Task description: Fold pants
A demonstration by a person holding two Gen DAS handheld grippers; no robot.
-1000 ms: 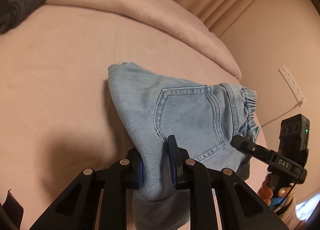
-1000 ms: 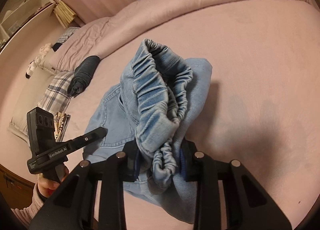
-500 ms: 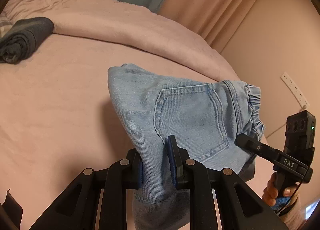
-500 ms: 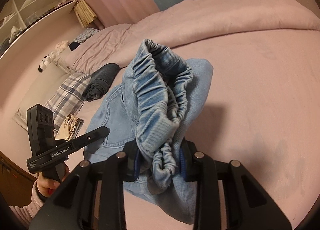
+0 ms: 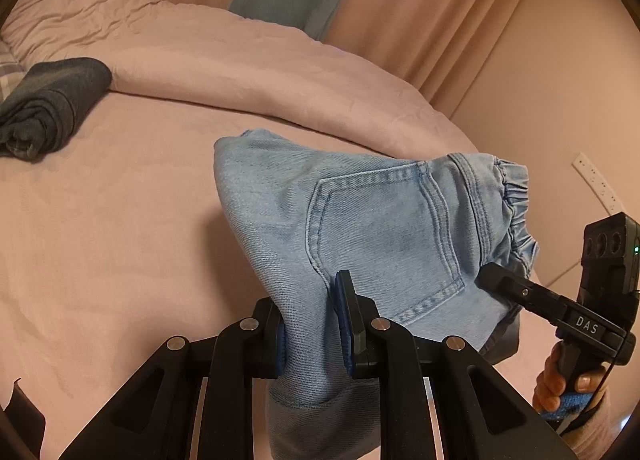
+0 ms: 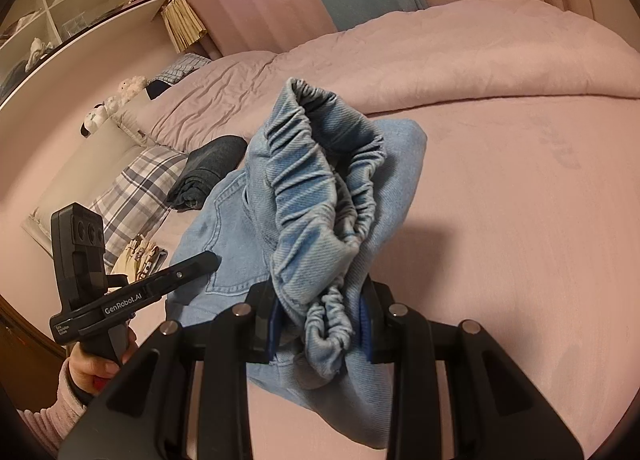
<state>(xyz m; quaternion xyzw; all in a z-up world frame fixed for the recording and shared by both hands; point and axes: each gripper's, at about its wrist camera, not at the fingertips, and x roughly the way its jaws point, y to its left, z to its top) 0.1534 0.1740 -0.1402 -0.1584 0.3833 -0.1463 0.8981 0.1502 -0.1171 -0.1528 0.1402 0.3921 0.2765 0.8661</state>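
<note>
pants point(image 5: 372, 219): folded bundle, lifted above the bed point(image 5: 120, 219)
left claw point(image 5: 310, 336): clamped on the folded edge
right claw point(image 6: 320, 328): clamped on the bunched waistband
step: carrying, I'd guess
next: lower flat, then release

Pink bed point(image 5: 120, 240) carries duvet point(image 5: 240, 59), rolled dark garment point(image 5: 48, 103).

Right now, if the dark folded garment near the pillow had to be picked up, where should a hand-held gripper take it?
Grip the dark folded garment at its rolled end facing the camera, coming in low along the bed. Probably best: the layers bunch there into one thick edge, and nothing lies against that side.
</note>
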